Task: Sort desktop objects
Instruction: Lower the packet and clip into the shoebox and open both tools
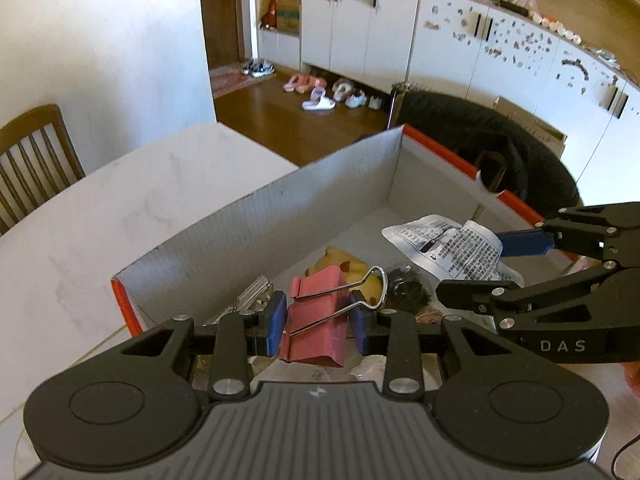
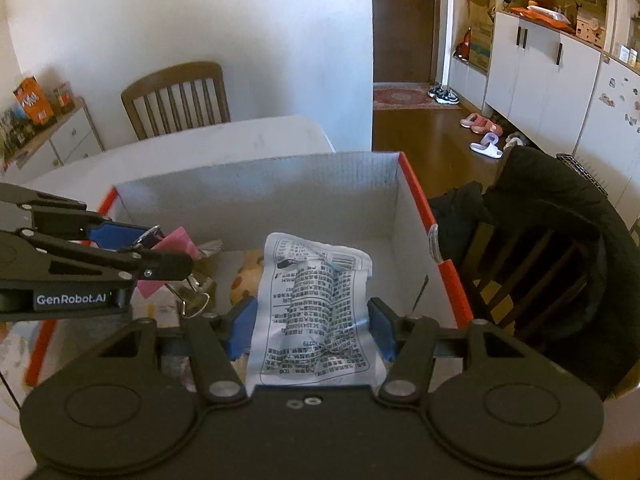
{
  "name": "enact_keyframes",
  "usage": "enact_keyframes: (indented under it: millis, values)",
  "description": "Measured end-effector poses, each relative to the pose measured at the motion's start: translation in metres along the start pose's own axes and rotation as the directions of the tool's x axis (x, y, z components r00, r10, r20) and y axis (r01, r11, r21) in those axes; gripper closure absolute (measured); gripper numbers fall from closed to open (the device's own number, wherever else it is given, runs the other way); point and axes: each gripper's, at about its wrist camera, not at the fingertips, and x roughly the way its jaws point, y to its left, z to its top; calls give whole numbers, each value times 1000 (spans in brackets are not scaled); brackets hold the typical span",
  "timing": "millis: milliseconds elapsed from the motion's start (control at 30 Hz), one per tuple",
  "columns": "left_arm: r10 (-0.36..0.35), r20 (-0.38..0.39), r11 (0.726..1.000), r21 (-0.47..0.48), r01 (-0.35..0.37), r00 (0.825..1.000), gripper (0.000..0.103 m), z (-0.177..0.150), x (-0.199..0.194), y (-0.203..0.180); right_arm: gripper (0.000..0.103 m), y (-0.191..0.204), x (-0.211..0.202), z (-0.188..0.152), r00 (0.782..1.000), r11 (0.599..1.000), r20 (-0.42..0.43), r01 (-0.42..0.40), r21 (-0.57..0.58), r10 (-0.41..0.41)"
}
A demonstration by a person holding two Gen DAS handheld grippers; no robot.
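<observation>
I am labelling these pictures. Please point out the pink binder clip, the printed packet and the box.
pink binder clip [image 1: 316, 320], left wrist view, pink body.
printed packet [image 2: 320, 312], right wrist view, printed face.
box [image 2: 248, 204], right wrist view, inner far wall.

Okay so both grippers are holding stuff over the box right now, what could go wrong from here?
The left gripper pinches the pink binder clip across its wire handles, so it could twist or slip out. The right gripper holds a limp white printed packet that might sag and snag on release. The two grippers hang close together over the cardboard box, so they could bump each other as they lower.
</observation>
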Motion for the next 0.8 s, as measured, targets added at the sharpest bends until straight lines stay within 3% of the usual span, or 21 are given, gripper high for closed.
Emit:
enact_keyframes:
  millis: [533,800]
  values:
    - [4,-130,1000,16,-2,991,71,3,36,6,44,10,37,-3,995,997,-96,29,-70,-36]
    - [-15,-145,1000,6,16,989,71,2,32,9,43,11,40,-8,993,997,-111,41,-72,-49]
